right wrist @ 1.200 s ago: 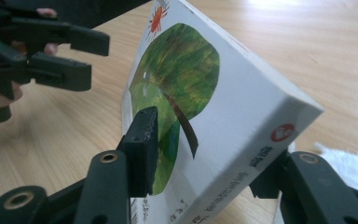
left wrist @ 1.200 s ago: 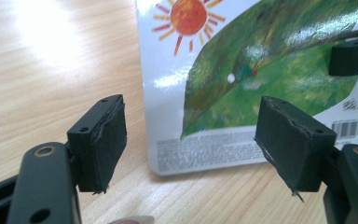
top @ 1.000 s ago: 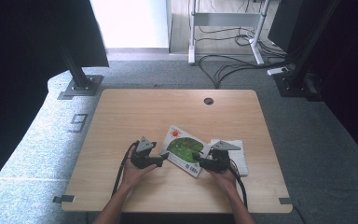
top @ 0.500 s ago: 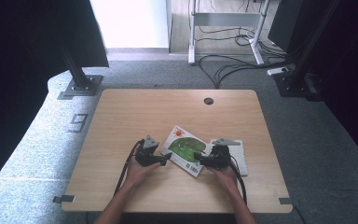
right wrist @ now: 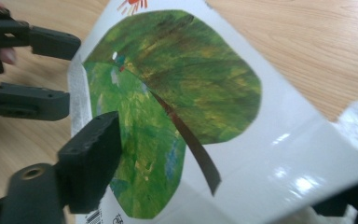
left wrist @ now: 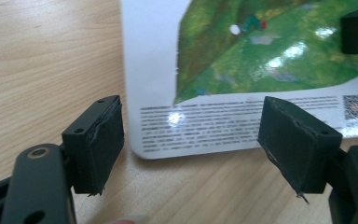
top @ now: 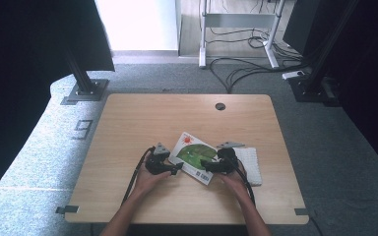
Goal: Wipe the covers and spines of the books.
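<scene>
A thin book [top: 192,153] with a green leaf on its white cover lies on the wooden table [top: 152,118]. My left gripper [top: 176,170] is at the book's near-left corner. In the left gripper view it [left wrist: 191,149] stands open, jaws a little wider than a second ago, with the book's corner [left wrist: 261,60] just beyond them. My right gripper [top: 205,164] is at the book's right edge. Its jaws have just been opening. In the right gripper view it [right wrist: 219,182] has one jaw over the cover [right wrist: 177,79] and the other under the raised edge.
A white textured cloth [top: 250,164] lies under and right of the right hand. A round cable hole [top: 220,106] sits near the table's far edge. Black stand bases [top: 83,91] and cables [top: 246,69] are on the floor beyond.
Both hands stay almost where they were. The left gripper has edged slightly toward the book's corner.
</scene>
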`<state>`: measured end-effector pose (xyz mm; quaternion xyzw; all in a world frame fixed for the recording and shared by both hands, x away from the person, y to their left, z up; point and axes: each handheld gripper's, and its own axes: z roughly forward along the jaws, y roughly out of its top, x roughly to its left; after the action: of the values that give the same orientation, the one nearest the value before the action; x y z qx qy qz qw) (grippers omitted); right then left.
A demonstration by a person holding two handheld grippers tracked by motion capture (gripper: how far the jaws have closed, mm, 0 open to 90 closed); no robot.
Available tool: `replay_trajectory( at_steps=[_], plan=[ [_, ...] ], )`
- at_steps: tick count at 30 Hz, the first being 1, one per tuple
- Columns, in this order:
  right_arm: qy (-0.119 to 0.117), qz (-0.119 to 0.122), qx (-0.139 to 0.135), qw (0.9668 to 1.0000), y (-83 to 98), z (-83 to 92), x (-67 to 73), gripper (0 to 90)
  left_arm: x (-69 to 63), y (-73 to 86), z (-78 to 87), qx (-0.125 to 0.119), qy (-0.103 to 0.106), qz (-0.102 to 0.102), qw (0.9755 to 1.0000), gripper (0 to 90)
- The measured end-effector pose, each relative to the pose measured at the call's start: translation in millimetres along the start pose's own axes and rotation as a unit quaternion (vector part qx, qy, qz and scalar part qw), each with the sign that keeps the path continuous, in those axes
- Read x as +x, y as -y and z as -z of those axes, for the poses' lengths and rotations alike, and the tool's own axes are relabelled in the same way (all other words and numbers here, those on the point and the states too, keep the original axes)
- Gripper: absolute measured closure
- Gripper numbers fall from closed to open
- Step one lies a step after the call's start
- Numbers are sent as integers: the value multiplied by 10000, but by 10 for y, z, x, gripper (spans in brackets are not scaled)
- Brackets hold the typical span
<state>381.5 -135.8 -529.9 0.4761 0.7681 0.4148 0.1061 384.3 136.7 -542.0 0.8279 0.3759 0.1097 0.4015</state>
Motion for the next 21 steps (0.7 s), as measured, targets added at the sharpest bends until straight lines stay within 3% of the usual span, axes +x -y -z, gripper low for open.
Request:
replay_trajectory(
  at_steps=[8, 14, 21],
  plan=[
    [-261, 352, 222, 9988, -152, -130, 65, 165, 84, 37, 142, 28, -177, -11, 9998, 216],
    [-539, 307, 328, 9975, -188, -252, 75, 155, 176, 74, 208, 96, -253, 101, 9996, 207],
    [-714, 464, 356, 9957, -229, -333, 112, 147, 200, 105, 220, 161, -326, 118, 9993, 198]
  ],
)
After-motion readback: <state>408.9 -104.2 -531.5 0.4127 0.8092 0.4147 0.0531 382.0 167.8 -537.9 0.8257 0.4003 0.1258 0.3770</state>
